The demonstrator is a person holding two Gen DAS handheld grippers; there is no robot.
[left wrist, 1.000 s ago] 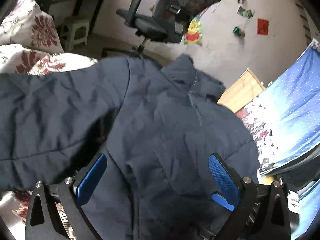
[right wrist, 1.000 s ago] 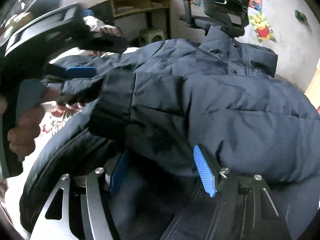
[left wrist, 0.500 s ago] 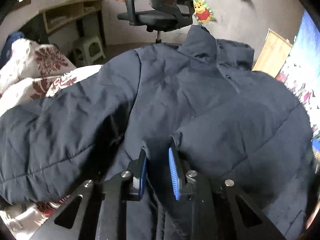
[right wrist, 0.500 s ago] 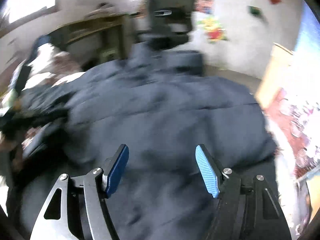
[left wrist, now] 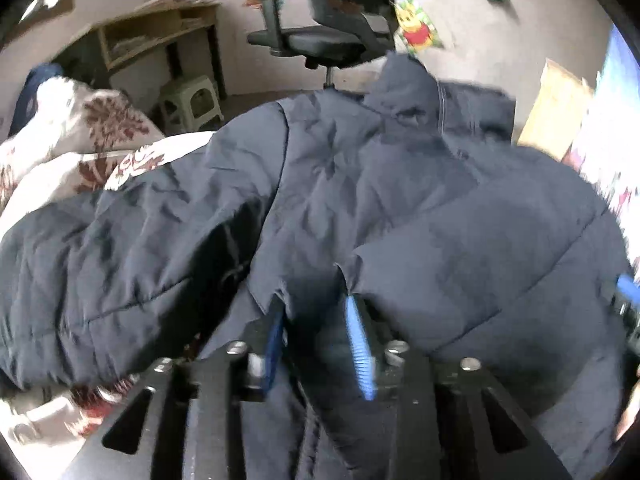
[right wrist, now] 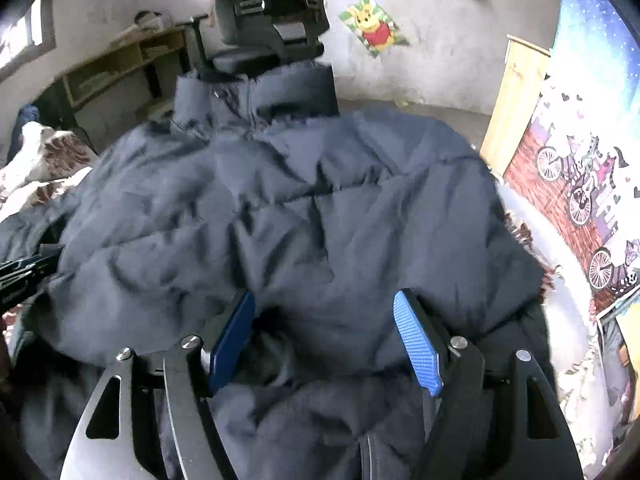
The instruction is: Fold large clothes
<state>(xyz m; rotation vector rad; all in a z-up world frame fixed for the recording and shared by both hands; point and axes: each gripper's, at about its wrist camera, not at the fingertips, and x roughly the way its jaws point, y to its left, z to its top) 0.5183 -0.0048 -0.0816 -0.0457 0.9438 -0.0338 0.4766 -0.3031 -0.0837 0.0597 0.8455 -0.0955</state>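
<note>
A dark navy puffer jacket (left wrist: 400,184) lies spread on a bed, collar toward the far side. It also fills the right wrist view (right wrist: 320,208). My left gripper (left wrist: 316,320) is shut on a fold of the jacket near its middle. My right gripper (right wrist: 324,332) is open, its blue pads either side of a bulge of the jacket near the folded-over right part. The right gripper's blue pad shows at the right edge of the left wrist view (left wrist: 626,286). The left gripper shows at the left edge of the right wrist view (right wrist: 20,272).
A floral bedspread (left wrist: 80,148) lies under the jacket on the left. A black office chair (left wrist: 320,32) stands beyond the bed, with a wooden desk (left wrist: 152,40) and a small stool (left wrist: 192,100). A printed wall hanging (right wrist: 580,200) lines the right side.
My left gripper closed on a fold of the jacket and holds it. My right gripper swung from the left sleeve area to the jacket's right side and stays open.
</note>
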